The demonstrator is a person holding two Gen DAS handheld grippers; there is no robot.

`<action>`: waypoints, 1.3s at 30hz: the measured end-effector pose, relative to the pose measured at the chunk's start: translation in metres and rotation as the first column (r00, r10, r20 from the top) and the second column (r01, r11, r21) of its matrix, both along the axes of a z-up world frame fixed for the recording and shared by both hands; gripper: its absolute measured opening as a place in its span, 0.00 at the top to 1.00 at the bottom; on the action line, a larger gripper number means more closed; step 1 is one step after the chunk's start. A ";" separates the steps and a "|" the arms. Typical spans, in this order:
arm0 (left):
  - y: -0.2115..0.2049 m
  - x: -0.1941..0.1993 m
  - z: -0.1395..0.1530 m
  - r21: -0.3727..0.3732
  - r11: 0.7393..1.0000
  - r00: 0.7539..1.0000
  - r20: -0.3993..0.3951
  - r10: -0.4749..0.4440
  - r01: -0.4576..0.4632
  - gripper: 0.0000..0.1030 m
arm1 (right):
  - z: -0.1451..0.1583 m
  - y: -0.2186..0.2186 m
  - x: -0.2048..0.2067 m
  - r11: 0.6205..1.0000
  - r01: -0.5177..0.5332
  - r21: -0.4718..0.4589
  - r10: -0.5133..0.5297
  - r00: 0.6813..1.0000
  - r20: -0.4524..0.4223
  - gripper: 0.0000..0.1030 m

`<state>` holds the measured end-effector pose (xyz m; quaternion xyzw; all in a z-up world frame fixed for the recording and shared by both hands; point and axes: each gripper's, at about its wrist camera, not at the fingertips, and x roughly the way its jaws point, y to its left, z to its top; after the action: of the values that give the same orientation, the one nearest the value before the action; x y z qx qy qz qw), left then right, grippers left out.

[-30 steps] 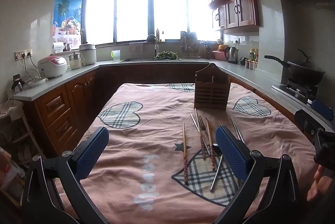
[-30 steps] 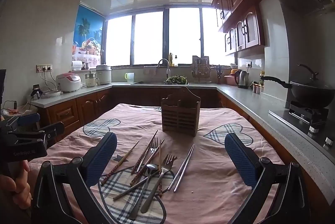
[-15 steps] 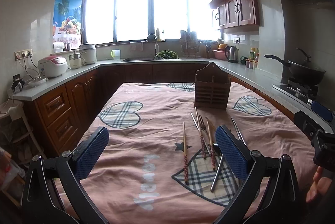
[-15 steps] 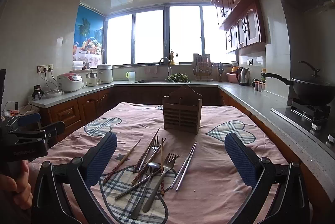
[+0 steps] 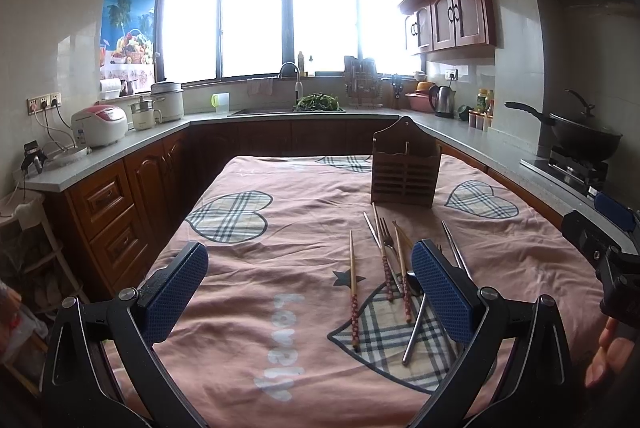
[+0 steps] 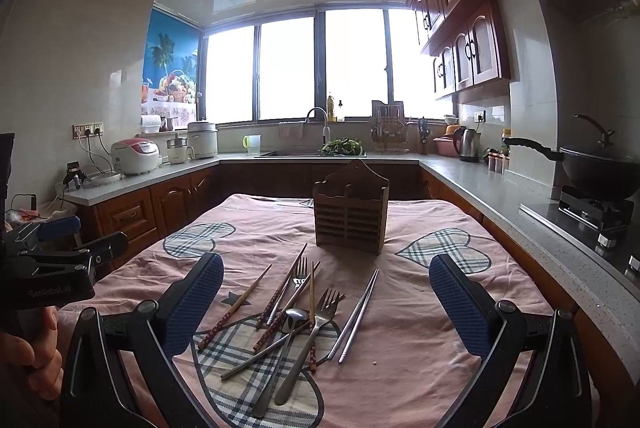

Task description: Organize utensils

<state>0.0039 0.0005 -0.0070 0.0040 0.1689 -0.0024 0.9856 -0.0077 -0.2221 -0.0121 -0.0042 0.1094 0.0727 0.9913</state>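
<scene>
Nothing moved yet.
My left gripper (image 5: pixel 306 288) and right gripper (image 6: pixel 326 302) stay wide open, empty, hovering before the scattered utensils (image 6: pixel 296 312); wooden holder (image 6: pixel 351 212) unfilled.

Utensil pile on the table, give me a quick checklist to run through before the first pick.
1. Right gripper open and empty: ok.
2. Left gripper open and empty: ok.
3. Wooden holder upright behind the pile: ok.
4. Holder compartments free: cannot tell, the inside is hidden.
5. Utensils separated: not ok; fork, spoon and patterned chopsticks overlap.
6. Easy first pick: ok; the metal chopsticks lie apart at the right of the pile.
</scene>
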 end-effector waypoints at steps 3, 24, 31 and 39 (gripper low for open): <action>0.000 0.000 -0.001 0.000 1.000 1.000 -0.001 -0.001 0.001 0.00 | 0.000 -0.001 0.000 1.000 -0.002 0.001 0.002 1.000 -0.002 0.00; -0.002 0.002 -0.002 0.003 1.000 1.000 -0.012 -0.004 0.004 0.00 | 0.001 0.001 0.003 1.000 -0.009 0.002 0.009 1.000 -0.014 0.00; -0.002 0.008 -0.003 0.000 1.000 1.000 -0.025 -0.007 0.007 0.00 | 0.000 0.001 0.004 1.000 -0.008 0.006 0.008 1.000 -0.021 0.00; -0.002 0.015 -0.006 -0.004 1.000 0.999 -0.046 -0.011 0.011 0.00 | 0.000 -0.003 0.011 1.000 -0.011 0.016 0.012 0.999 -0.039 0.00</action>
<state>0.0193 -0.0010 -0.0130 0.0029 0.1916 -0.0081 0.9814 0.0031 -0.2248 -0.0126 0.0042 0.1280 0.0792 0.9886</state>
